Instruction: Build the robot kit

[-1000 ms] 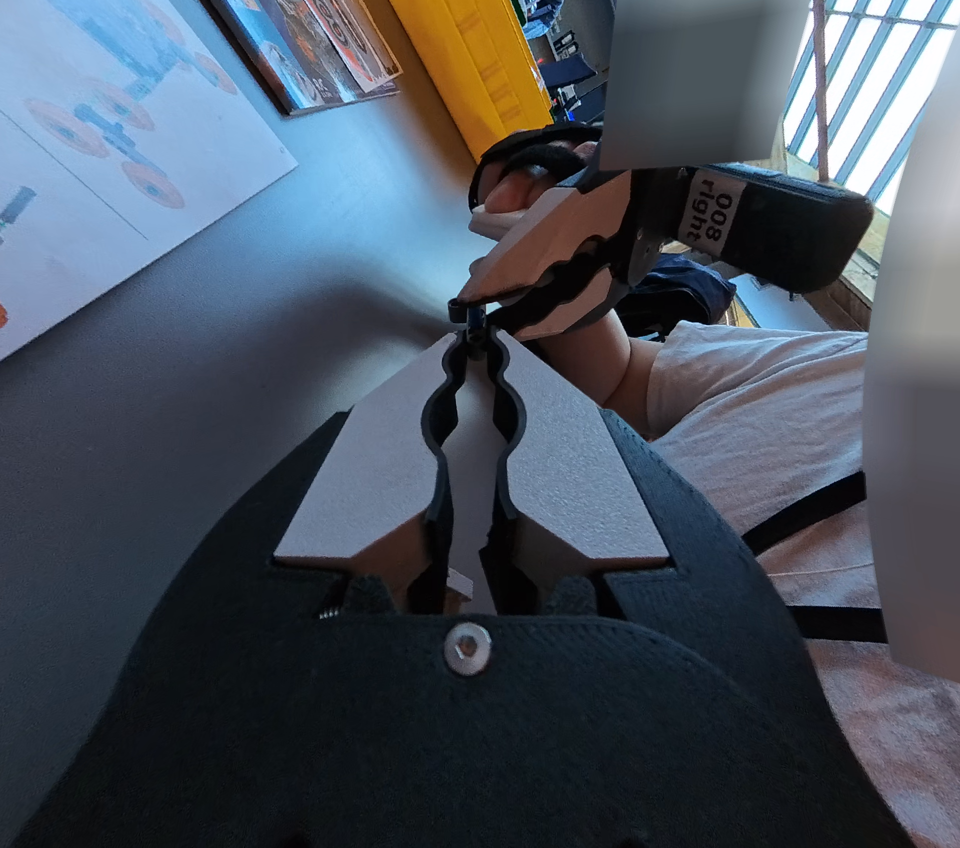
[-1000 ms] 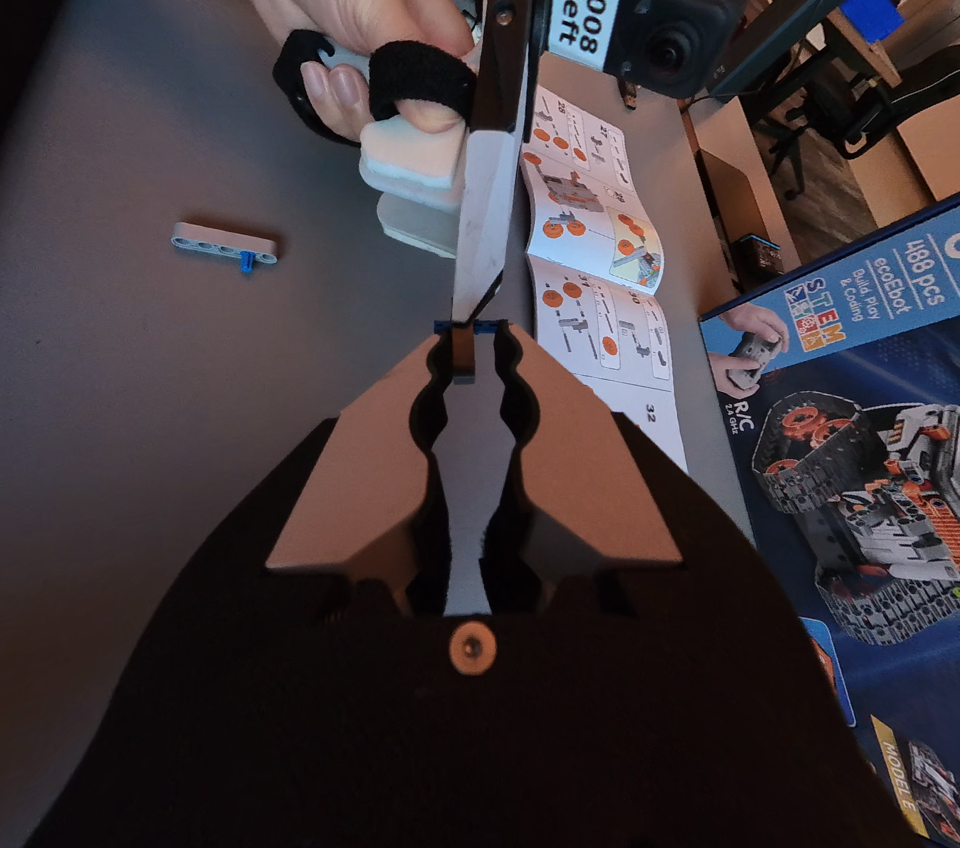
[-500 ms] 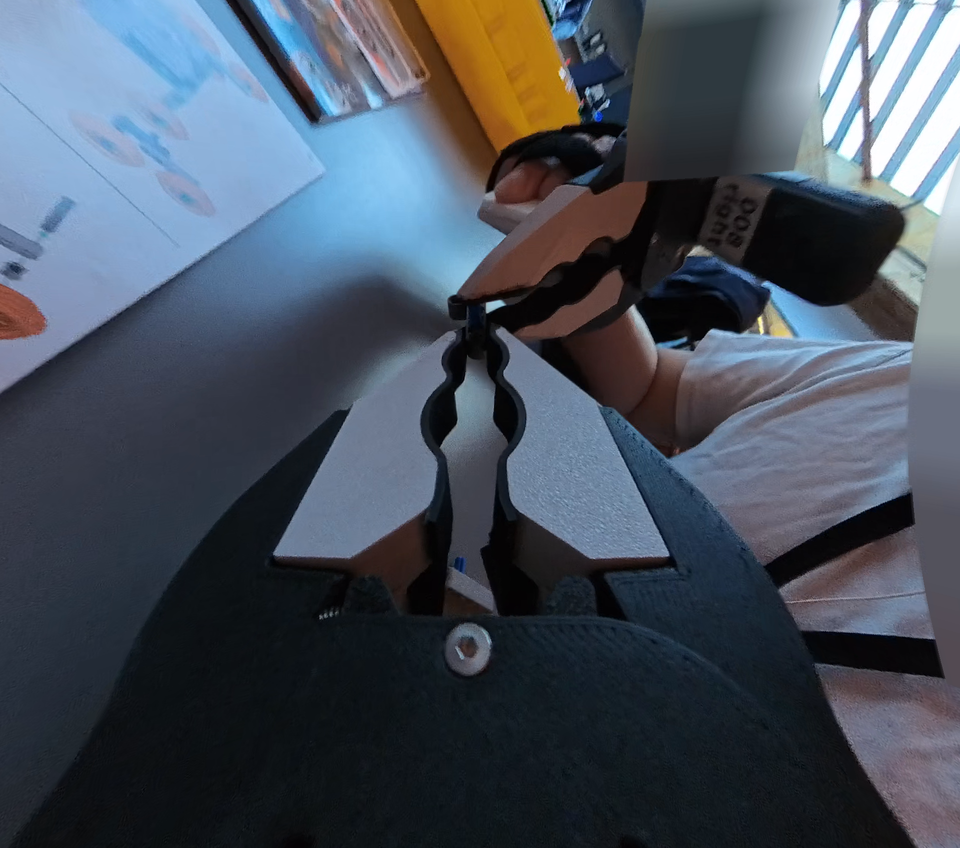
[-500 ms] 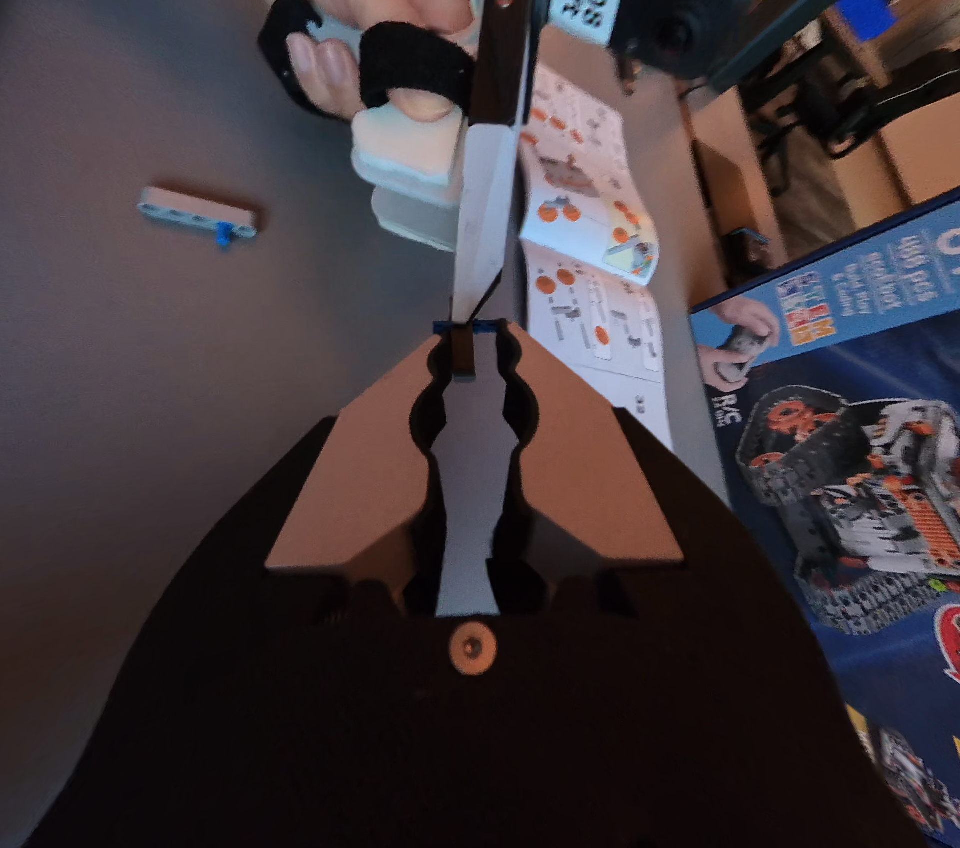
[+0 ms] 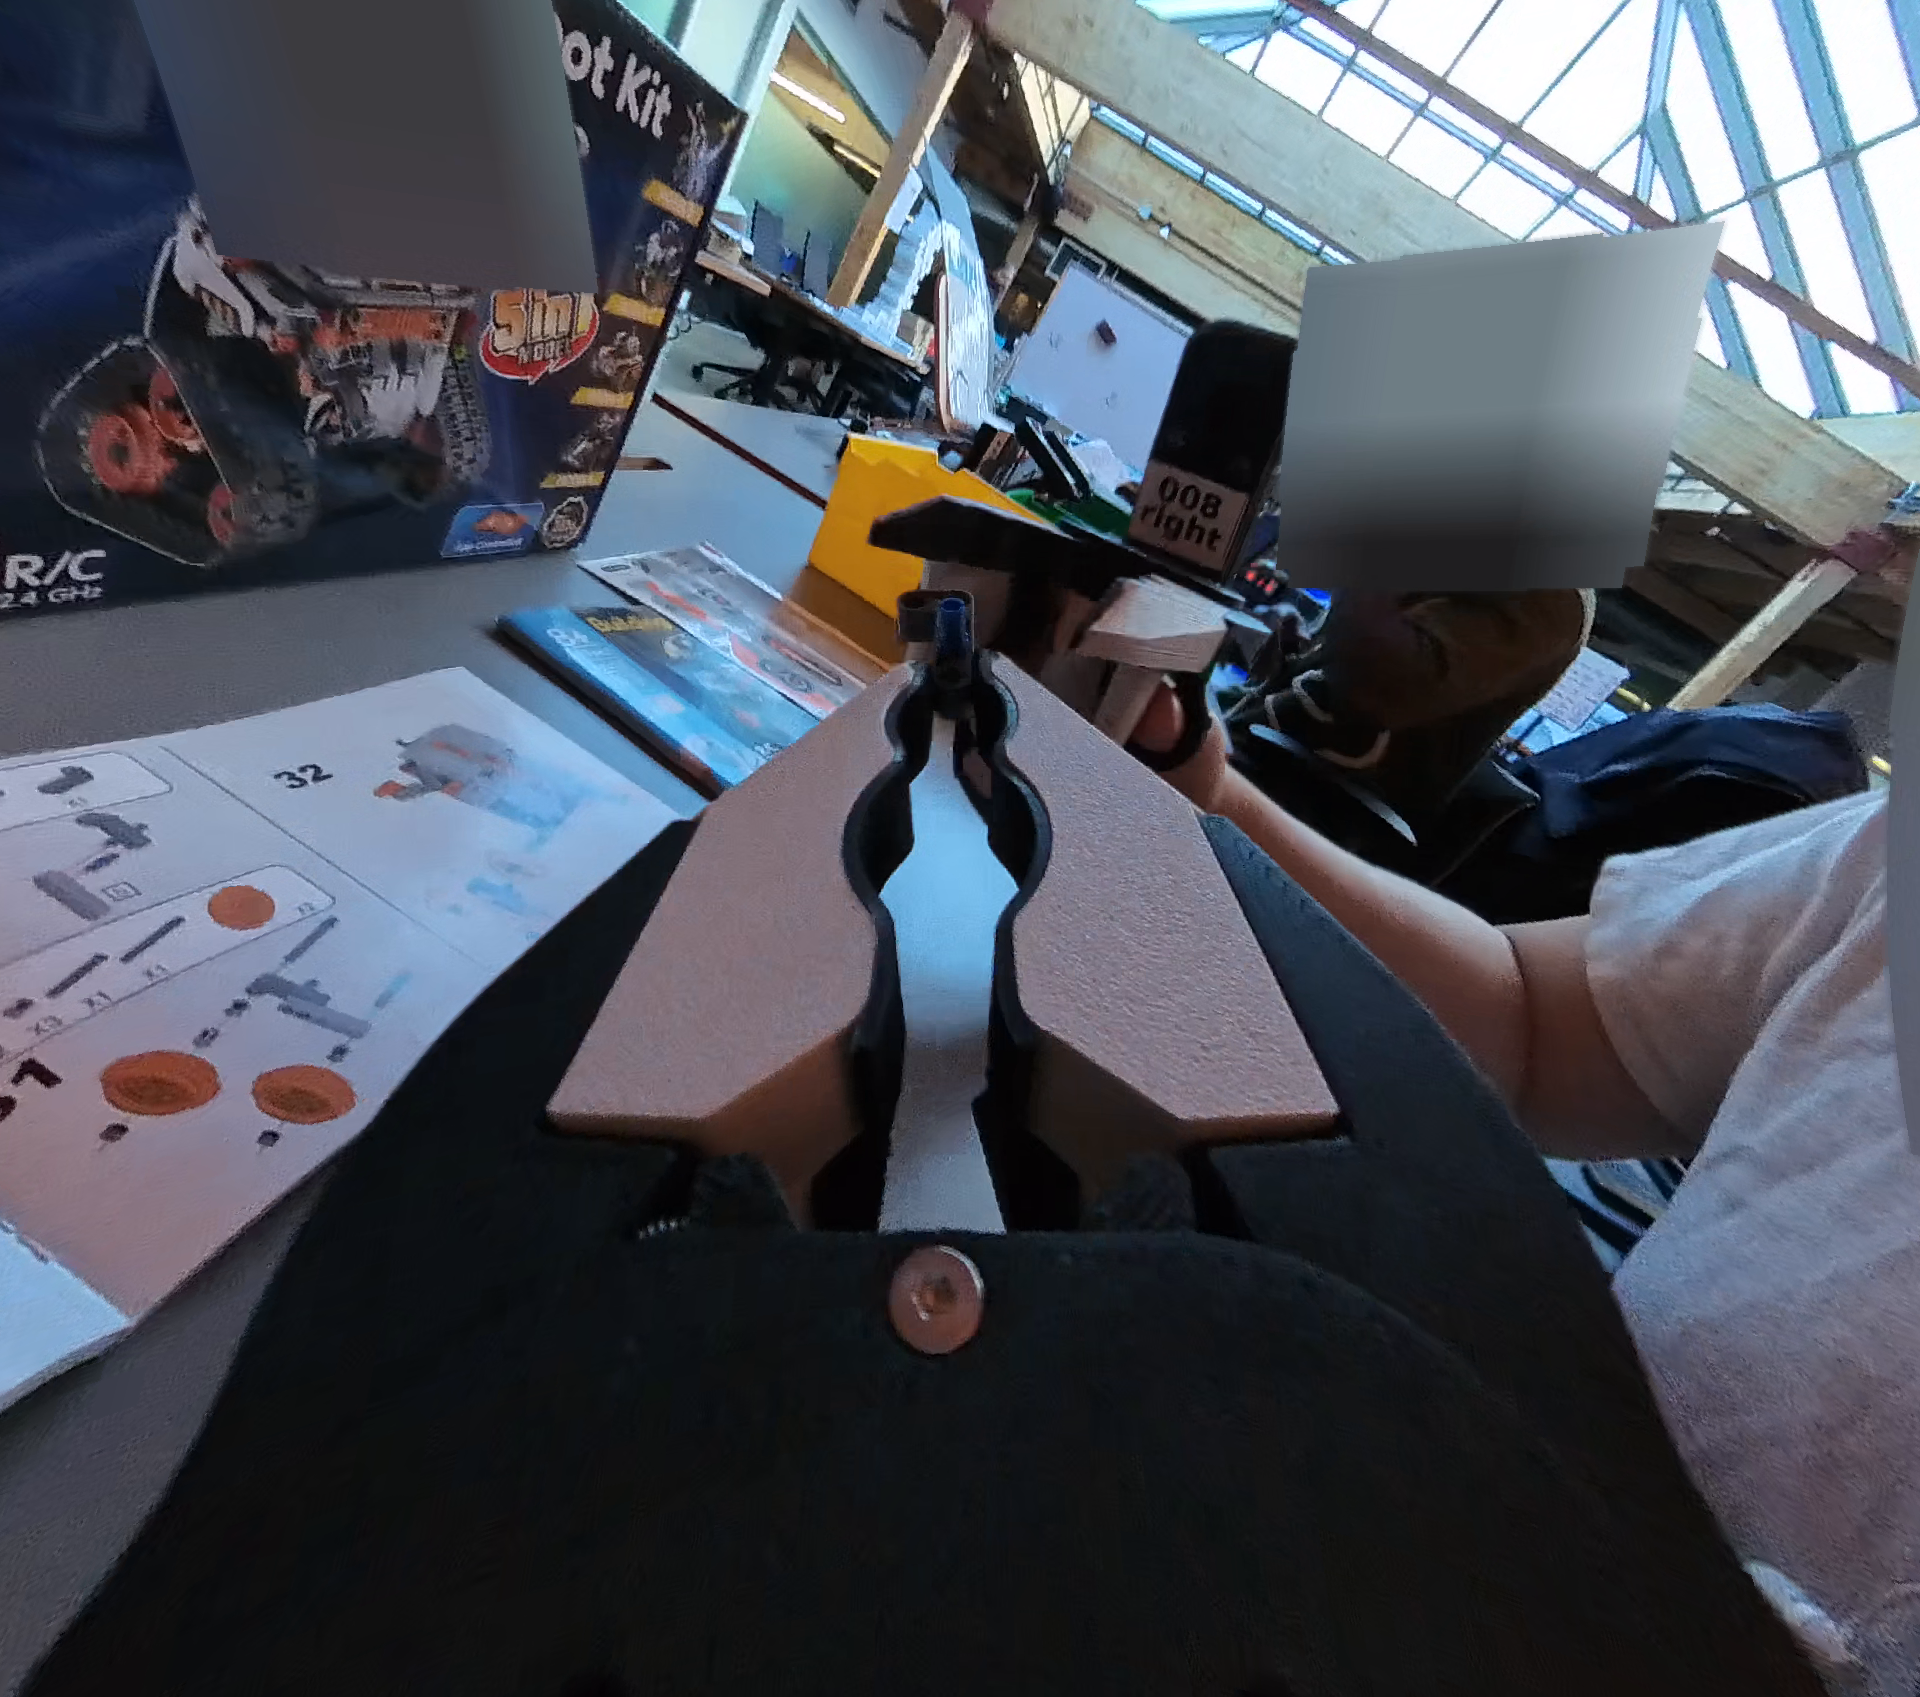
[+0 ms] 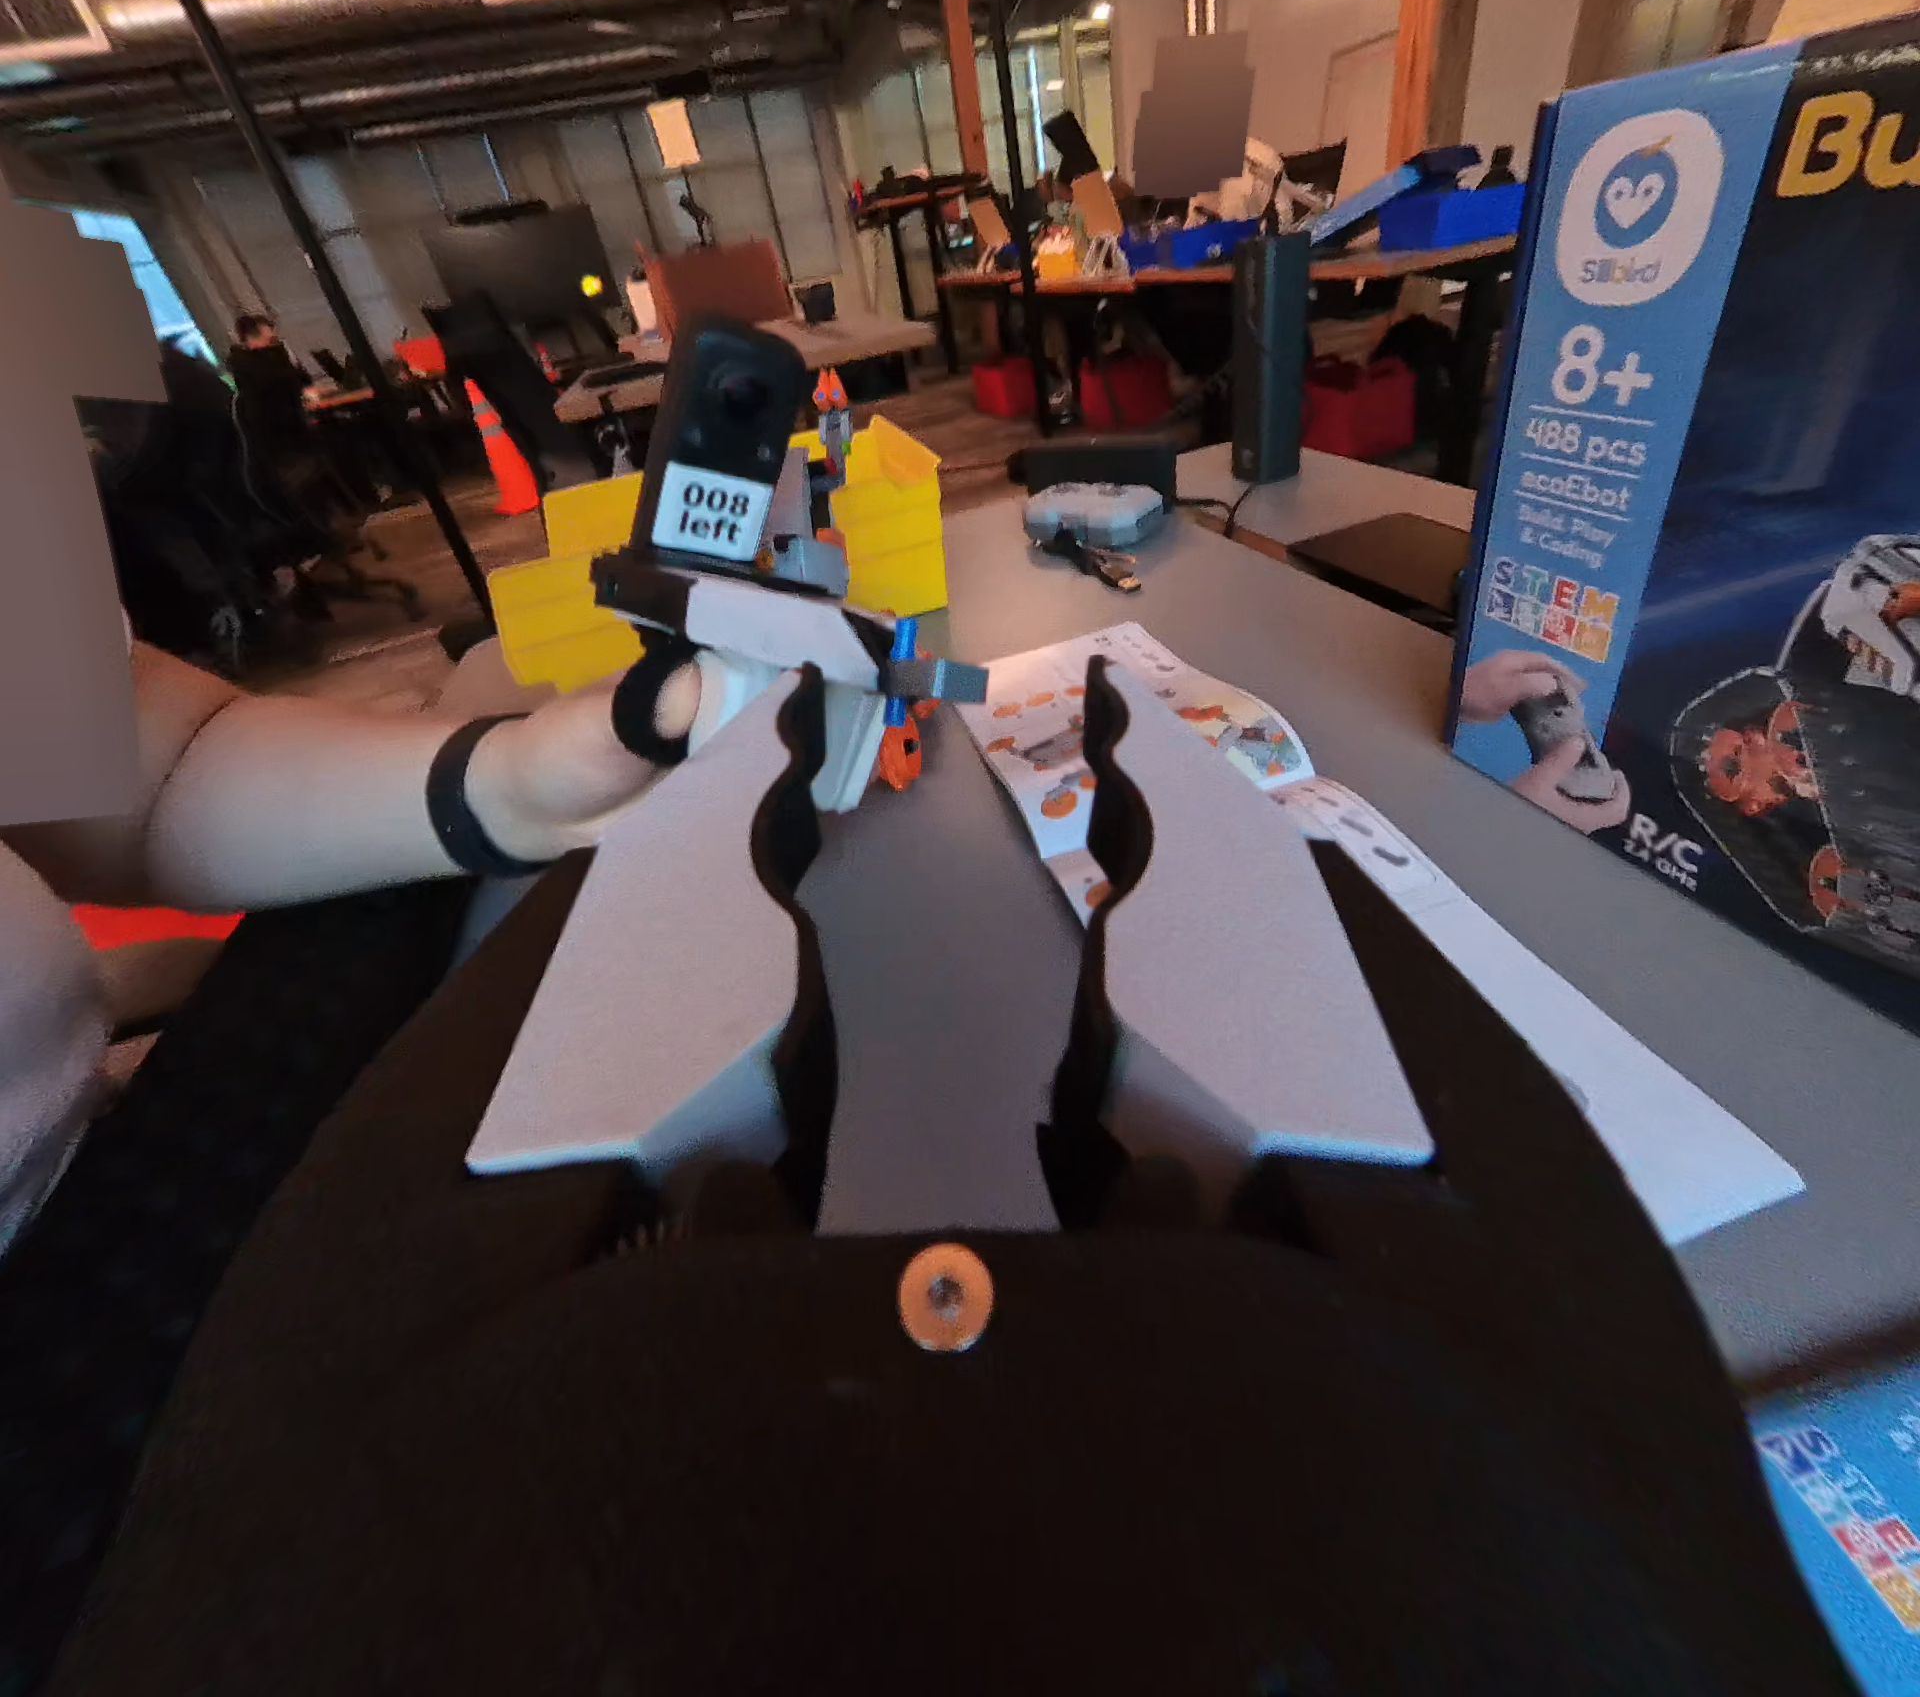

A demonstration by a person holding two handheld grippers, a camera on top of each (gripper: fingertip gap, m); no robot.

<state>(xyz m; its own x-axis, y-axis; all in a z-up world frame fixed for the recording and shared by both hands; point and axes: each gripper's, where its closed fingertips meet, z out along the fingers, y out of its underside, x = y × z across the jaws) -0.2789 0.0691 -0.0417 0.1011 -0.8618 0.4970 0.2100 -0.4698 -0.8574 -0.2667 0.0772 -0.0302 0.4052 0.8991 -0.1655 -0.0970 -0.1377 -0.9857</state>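
Observation:
My left gripper point(image 5: 943, 673) is shut on a small grey connector with a blue pin point(image 5: 940, 621) and holds it above the grey table point(image 5: 312, 608). In the right wrist view the left gripper point(image 6: 883, 660) comes in from the left, with the connector point(image 6: 951, 679) sticking out of its tips. My right gripper point(image 6: 948, 691) is open and empty, and the connector sits just ahead of the gap between its fingers. A person's hand point(image 6: 582, 764) holds the left gripper.
An open instruction booklet point(image 6: 1143, 712) lies on the table, also in the left wrist view point(image 5: 260, 868). A blue kit box point(image 6: 1714, 504) stands at the right. Yellow bins point(image 6: 894, 504), an orange and grey model point(image 6: 904, 748) and a grey controller point(image 6: 1091, 509) sit farther back. Both grippers' tips are close together, under 4 cm apart.
My right gripper has opened, let go of the connector and drawn back a little. Both grippers have swung round from pointing down at the table to level. The left gripper still holds the connector.

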